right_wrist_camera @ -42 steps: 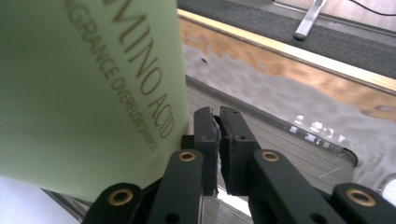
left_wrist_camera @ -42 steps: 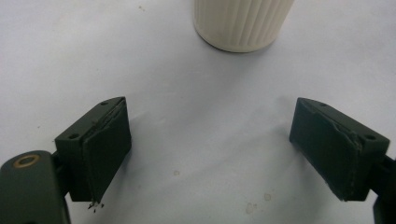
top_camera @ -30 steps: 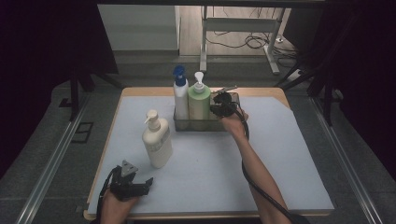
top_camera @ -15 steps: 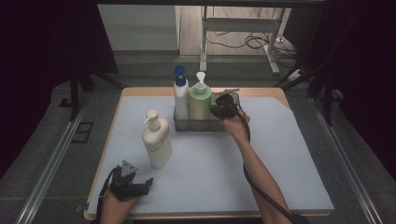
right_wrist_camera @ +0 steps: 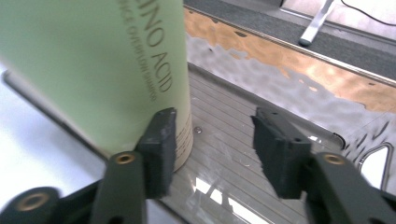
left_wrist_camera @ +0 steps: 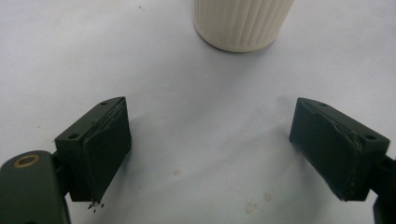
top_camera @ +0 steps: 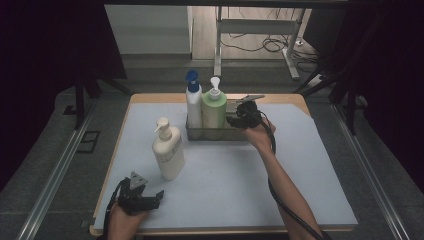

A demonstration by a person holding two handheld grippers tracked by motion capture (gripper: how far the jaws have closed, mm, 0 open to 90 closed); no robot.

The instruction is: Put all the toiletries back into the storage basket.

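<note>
Backing up and away from the green shampoo bottle (right_wrist_camera: 107, 70) now parked upright in the metal tray (top_camera: 239, 134) beside the blue-capped one (top_camera: 193, 102), the right tool (right_wrist_camera: 212, 135) has just spread its jaws with nothing between them, while the left tool (left_wrist_camera: 210, 144) waits wide open near the cream pump bottle (top_camera: 168, 150) on the worktop (top_camera: 240, 185), likely next to go in.

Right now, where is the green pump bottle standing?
In the high view, the green pump bottle stands upright in the metal tray at the table's far middle, with the blue-capped bottle on its left and the right hand-held gripper on its right.
</note>
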